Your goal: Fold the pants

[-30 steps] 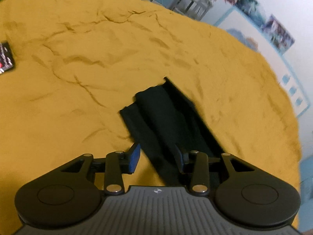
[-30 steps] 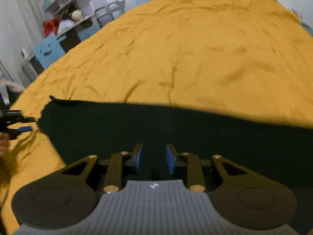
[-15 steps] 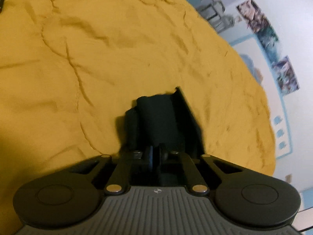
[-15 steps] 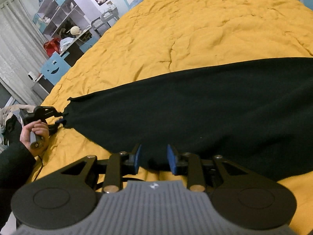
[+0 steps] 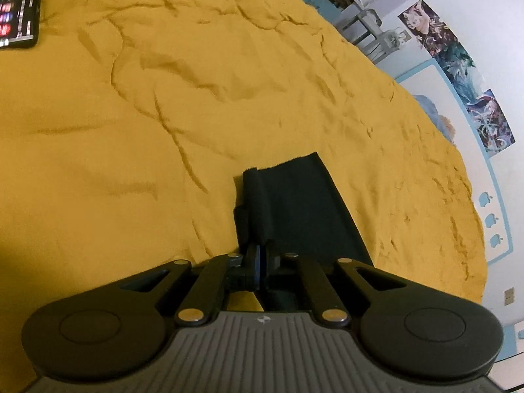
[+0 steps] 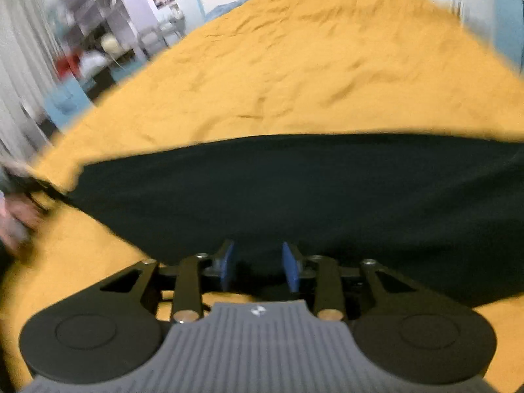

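We've clamped our left gripper (image 5: 261,259) onto the black fabric pants (image 5: 294,203) hem; right gripper (image 6: 258,265) stays parted, empty — fold lift can begin.

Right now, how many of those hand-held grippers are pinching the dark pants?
1. The left hand-held gripper is shut on the pants at one end. The right hand-held gripper is open, fabric between its fingers, unclamped.
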`<action>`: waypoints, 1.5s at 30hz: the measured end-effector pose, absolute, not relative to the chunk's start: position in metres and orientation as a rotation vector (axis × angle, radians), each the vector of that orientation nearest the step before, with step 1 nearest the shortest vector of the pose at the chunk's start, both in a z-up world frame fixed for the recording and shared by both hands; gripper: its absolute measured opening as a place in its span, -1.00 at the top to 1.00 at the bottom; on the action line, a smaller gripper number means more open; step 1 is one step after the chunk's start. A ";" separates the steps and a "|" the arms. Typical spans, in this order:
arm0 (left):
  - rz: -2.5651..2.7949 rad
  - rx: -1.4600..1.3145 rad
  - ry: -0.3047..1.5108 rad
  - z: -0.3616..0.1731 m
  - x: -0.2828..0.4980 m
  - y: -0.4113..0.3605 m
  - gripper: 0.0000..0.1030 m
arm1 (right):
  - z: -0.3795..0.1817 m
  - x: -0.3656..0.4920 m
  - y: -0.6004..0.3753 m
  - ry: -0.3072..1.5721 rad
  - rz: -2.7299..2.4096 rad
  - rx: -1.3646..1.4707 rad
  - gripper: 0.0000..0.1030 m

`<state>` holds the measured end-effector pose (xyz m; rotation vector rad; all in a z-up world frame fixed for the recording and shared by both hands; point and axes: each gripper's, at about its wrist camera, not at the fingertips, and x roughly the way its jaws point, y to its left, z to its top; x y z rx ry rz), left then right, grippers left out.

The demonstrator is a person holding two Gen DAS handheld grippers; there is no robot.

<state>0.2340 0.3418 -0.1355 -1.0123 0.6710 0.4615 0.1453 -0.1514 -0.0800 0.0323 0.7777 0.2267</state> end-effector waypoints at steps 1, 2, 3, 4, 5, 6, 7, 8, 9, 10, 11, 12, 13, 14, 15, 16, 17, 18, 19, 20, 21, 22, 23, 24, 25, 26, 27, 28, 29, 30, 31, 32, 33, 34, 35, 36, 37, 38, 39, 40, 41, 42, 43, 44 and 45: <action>0.461 -1.010 0.674 -0.135 0.235 0.342 0.90 | -0.090 0.145 -0.150 0.830 0.186 -0.069 0.30; 0.461 -1.007 0.677 -0.135 0.236 0.343 0.91 | -0.101 0.145 -0.150 0.918 0.163 -0.139 0.30; 0.460 -1.000 0.681 -0.134 0.236 0.343 0.91 | -0.104 0.139 -0.153 0.954 0.173 -0.152 0.30; 0.459 -0.986 0.687 -0.133 0.237 0.343 0.90 | -0.100 0.132 -0.156 0.959 0.184 -0.150 0.30; 0.461 -0.973 0.691 -0.131 0.238 0.342 0.90 | -0.095 0.127 -0.159 0.982 0.183 -0.154 0.30; 0.463 -0.966 0.692 -0.131 0.237 0.345 0.90 | -0.090 0.124 -0.163 1.009 0.182 -0.145 0.30; 0.467 -0.966 0.694 -0.130 0.238 0.346 0.90 | -0.085 0.121 -0.169 1.049 0.178 -0.119 0.30; 0.472 -0.975 0.695 -0.130 0.238 0.346 0.89 | -0.082 0.119 -0.176 1.085 0.173 -0.087 0.31; 0.475 -0.988 0.692 -0.129 0.236 0.346 0.89 | -0.078 0.115 -0.184 1.086 0.172 -0.061 0.31; 0.480 -0.997 0.689 -0.129 0.233 0.346 0.87 | -0.073 0.111 -0.189 1.070 0.170 -0.049 0.31; 0.484 -1.004 0.686 -0.127 0.230 0.345 0.87 | -0.068 0.106 -0.197 1.041 0.163 -0.039 0.31; 0.482 -1.007 0.682 -0.126 0.228 0.344 0.87 | -0.062 0.103 -0.203 1.000 0.150 -0.025 0.31; 0.477 -1.002 0.682 -0.124 0.226 0.342 0.87 | -0.057 0.101 -0.211 0.957 0.128 -0.003 0.31; 0.475 -0.995 0.685 -0.122 0.224 0.341 0.87 | -0.053 0.100 -0.218 0.918 0.103 0.024 0.30; 0.473 -0.988 0.689 -0.121 0.222 0.340 0.86 | -0.050 0.100 -0.224 0.882 0.085 0.049 0.31; 0.475 -0.987 0.691 -0.120 0.219 0.340 0.82 | -0.048 0.101 -0.228 0.836 0.072 0.065 0.30; 0.476 -0.994 0.695 -0.120 0.216 0.341 0.78 | -0.049 0.103 -0.232 0.802 0.063 0.065 0.30; 0.476 -1.005 0.699 -0.120 0.215 0.341 0.75 | -0.050 0.107 -0.234 0.774 0.043 0.049 0.30; 0.472 -1.021 0.702 -0.119 0.212 0.342 0.69 | -0.052 0.112 -0.234 0.736 0.012 0.014 0.29; 0.470 -1.032 0.702 -0.118 0.210 0.342 0.61 | -0.057 0.115 -0.233 0.710 -0.008 -0.031 0.28; 0.467 -1.039 0.702 -0.118 0.207 0.341 0.56 | -0.065 0.118 -0.232 0.721 -0.018 -0.079 0.27; 0.460 -1.044 0.703 -0.117 0.205 0.340 0.42 | -0.078 0.125 -0.234 0.817 -0.035 -0.118 0.27; 0.448 -1.049 0.706 -0.116 0.203 0.339 0.30 | -0.091 0.128 -0.237 0.920 -0.048 -0.125 0.27; 0.431 -1.053 0.708 -0.116 0.202 0.338 0.25 | -0.095 0.122 -0.241 0.936 -0.050 -0.100 0.27; 0.411 -1.054 0.709 -0.115 0.200 0.338 0.16 | -0.092 0.115 -0.245 0.927 -0.058 -0.071 0.27; 0.396 -1.049 0.707 -0.115 0.200 0.337 0.07 | -0.088 0.110 -0.246 0.926 -0.070 -0.054 0.27; 0.387 -1.043 0.704 -0.115 0.200 0.335 0.03 | -0.083 0.106 -0.246 0.913 -0.077 -0.045 0.27; 0.381 -1.038 0.699 -0.115 0.201 0.334 -0.04 | -0.078 0.102 -0.244 0.885 -0.077 -0.036 0.27; 0.378 -1.039 0.697 -0.115 0.203 0.333 -0.11 | -0.070 0.104 -0.238 0.859 -0.065 -0.026 0.27; 0.375 -1.045 0.695 -0.117 0.204 0.333 -0.13 | -0.065 0.104 -0.232 0.831 -0.036 -0.014 0.27; 0.371 -1.054 0.695 -0.118 0.206 0.333 -0.14 | -0.061 0.106 -0.224 0.808 -0.007 -0.009 0.27; 0.370 -1.064 0.692 -0.120 0.208 0.333 -0.16 | -0.059 0.107 -0.215 0.791 0.019 -0.011 0.27; 0.370 -1.072 0.689 -0.122 0.211 0.334 -0.16 | -0.057 0.113 -0.203 0.776 0.051 -0.019 0.27; 0.369 -1.081 0.689 -0.125 0.215 0.336 -0.18 | -0.056 0.116 -0.193 0.769 0.077 -0.025 0.26; 0.369 -1.092 0.690 -0.129 0.219 0.338 -0.18 | -0.056 0.123 -0.182 0.764 0.110 -0.026 0.26; 0.371 -1.103 0.690 -0.132 0.224 0.339 -0.18 | -0.057 0.130 -0.169 0.764 0.142 -0.023 0.26; 0.368 -1.111 0.687 -0.135 0.227 0.340 -0.18 | -0.059 0.138 -0.155 0.769 0.182 -0.021 0.26; 0.359 -1.116 0.682 -0.137 0.232 0.341 -0.18 | -0.057 0.142 -0.138 0.770 0.212 -0.026 0.26; 0.352 -1.118 0.682 -0.140 0.236 0.341 -0.18 | -0.060 0.150 -0.122 0.767 0.246 -0.037 0.26; 0.350 -1.119 0.685 -0.143 0.240 0.341 -0.18 | -0.063 0.159 -0.108 0.769 0.276 -0.050 0.26; 0.350 -1.119 0.687 -0.146 0.243 0.342 -0.18 | -0.064 0.163 -0.093 0.769 0.303 -0.062 0.26; 0.350 -1.120 0.684 -0.148 0.246 0.342 -0.18 | -0.067 0.169 -0.078 0.768 0.332 -0.073 0.26; 0.349 -1.123 0.679 -0.149 0.247 0.342 -0.18 | -0.071 0.177 -0.063 0.766 0.360 -0.085 0.26; 0.347 -1.128 0.673 -0.151 0.249 0.343 -0.18 | -0.076 0.183 -0.050 0.766 0.379 -0.094 0.27; 0.345 -1.132 0.667 -0.152 0.249 0.343 -0.18 | -0.079 0.186 -0.036 0.765 0.398 -0.100 0.27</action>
